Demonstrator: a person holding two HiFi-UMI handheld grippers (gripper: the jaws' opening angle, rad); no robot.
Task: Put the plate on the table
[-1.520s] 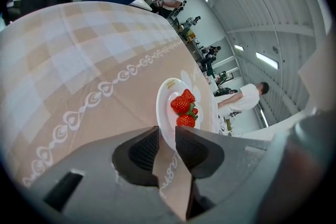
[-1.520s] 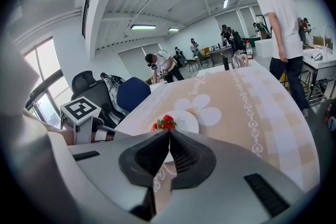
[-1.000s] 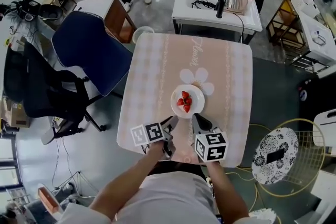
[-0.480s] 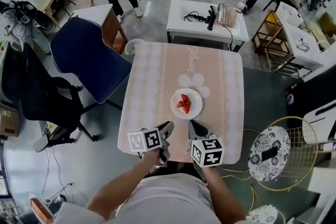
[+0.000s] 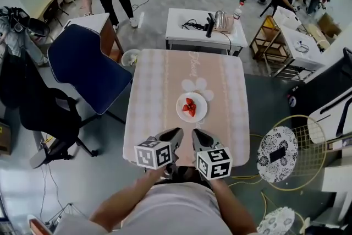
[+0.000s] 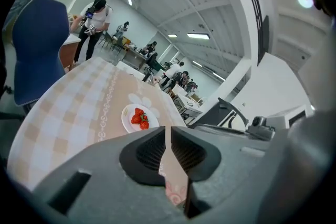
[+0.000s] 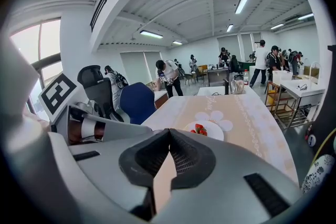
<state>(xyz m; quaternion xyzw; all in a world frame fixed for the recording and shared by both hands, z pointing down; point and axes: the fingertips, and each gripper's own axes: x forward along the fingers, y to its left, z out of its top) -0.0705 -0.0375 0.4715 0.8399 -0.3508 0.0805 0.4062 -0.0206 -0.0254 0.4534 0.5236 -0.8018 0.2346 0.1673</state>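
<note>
A white plate (image 5: pixel 192 107) with a few strawberries on it rests on the pink checked table (image 5: pixel 154 91), a little past the middle toward the near side. My left gripper (image 5: pixel 175 135) and right gripper (image 5: pixel 196 135) hover side by side over the table's near edge, short of the plate and apart from it. In the left gripper view, the left gripper (image 6: pixel 168 140) is shut with nothing held, and the plate (image 6: pixel 140 118) lies beyond its tips. The right gripper (image 7: pixel 168 137) is shut and empty too, with the plate (image 7: pixel 208 130) ahead of it.
A blue chair (image 5: pixel 88 66) stands against the table's left side. Beyond the far edge is a white table (image 5: pixel 206 30) with a kettle and cables. A round patterned seat in a wire frame (image 5: pixel 278 154) is at the right. People stand at the back.
Both grippers have drawn back from the plate toward the near edge of the table. The head view has risen and shows more of the room. The plate has stayed put.
</note>
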